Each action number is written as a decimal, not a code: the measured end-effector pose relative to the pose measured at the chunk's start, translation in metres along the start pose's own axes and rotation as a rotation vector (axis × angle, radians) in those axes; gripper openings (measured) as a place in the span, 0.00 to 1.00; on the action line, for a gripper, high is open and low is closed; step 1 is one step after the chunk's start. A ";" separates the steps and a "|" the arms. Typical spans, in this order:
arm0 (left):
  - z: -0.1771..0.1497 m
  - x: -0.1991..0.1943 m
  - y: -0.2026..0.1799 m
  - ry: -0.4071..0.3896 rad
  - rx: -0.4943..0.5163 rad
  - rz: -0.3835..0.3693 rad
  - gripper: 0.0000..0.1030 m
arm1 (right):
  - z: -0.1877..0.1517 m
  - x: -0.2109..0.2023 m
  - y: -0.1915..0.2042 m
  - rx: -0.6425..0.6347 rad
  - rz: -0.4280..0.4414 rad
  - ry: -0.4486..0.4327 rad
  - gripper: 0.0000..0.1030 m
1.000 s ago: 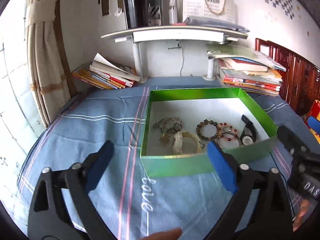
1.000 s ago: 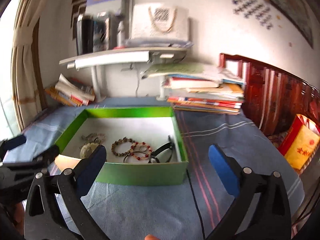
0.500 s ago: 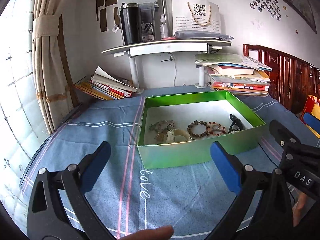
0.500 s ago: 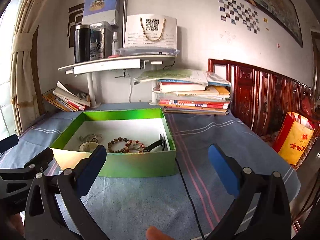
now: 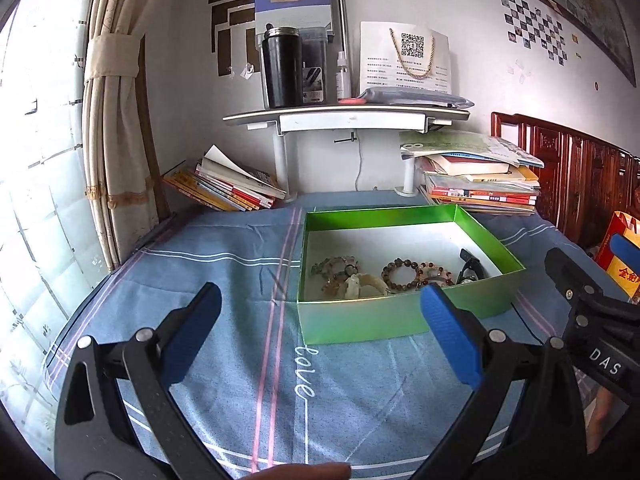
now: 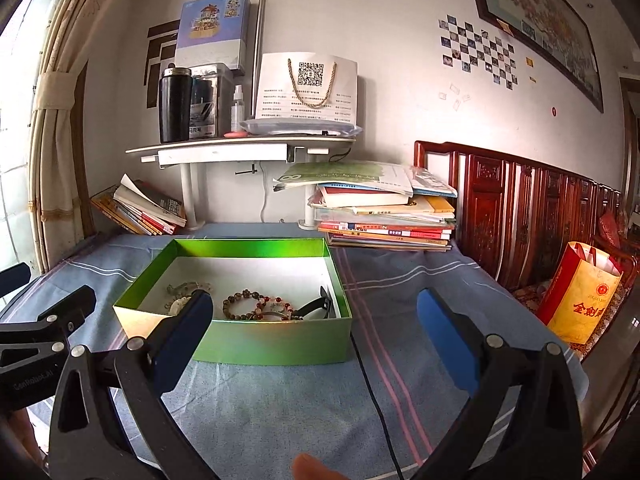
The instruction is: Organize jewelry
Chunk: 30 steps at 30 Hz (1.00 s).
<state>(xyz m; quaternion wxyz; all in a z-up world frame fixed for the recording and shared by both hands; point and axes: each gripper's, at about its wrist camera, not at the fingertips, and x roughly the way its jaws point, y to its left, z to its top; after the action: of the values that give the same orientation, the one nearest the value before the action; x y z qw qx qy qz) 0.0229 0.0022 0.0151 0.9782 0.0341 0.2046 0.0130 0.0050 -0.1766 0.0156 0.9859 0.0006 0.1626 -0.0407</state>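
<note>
In the left wrist view, the left gripper (image 5: 320, 312) hangs above the blue cloth (image 5: 224, 276), its blue-padded fingers (image 5: 450, 332) spread wide with nothing between them. A green box (image 5: 360, 322) sits on the cloth just ahead and a little to the right. On its white floor, toward the near wall, lie the jewelry pieces: a pale beaded tangle (image 5: 334, 266) at left, a whitish bangle (image 5: 366, 282) beside it, a brown bead bracelet (image 5: 400, 274), a reddish bead bracelet (image 5: 434, 272) touching it, and a black watch (image 5: 470, 268) against the right wall. The word "love" is stitched on the cloth just in front of the box. The right gripper (image 5: 592, 300) shows at the right edge, beside the box; from here I cannot tell its spread. A fingertip shows at the bottom edge.

In the right wrist view, the right gripper (image 6: 314, 324) is held over the cloth (image 6: 400, 280), fingers (image 6: 448, 336) wide apart and empty. The box (image 6: 276, 344) lies ahead, to the left of centre, with the brown bracelet (image 6: 240, 304), the reddish one (image 6: 274, 306) and the watch (image 6: 318, 306) visible inside; the left finger covers part of the paler pieces. A black cable (image 6: 372, 392) runs over the cloth from the box's right corner toward the camera. The left gripper (image 6: 44, 320) enters from the left edge, near the box's left corner. Behind the box, book stacks (image 6: 384, 216) and a shelf (image 6: 240, 148) stand against the wall.
</note>
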 end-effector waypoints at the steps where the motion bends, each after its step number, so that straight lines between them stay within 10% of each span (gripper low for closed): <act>1: 0.000 -0.002 0.000 -0.005 0.001 -0.001 0.96 | 0.000 -0.001 0.001 -0.001 0.001 -0.002 0.97; 30: 0.000 -0.003 0.001 0.007 0.006 -0.004 0.96 | -0.002 0.002 0.004 0.001 0.009 0.011 0.97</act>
<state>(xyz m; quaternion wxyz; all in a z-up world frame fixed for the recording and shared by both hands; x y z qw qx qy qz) 0.0204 0.0035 0.0160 0.9774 0.0363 0.2079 0.0104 0.0069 -0.1728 0.0131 0.9851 0.0022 0.1679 -0.0362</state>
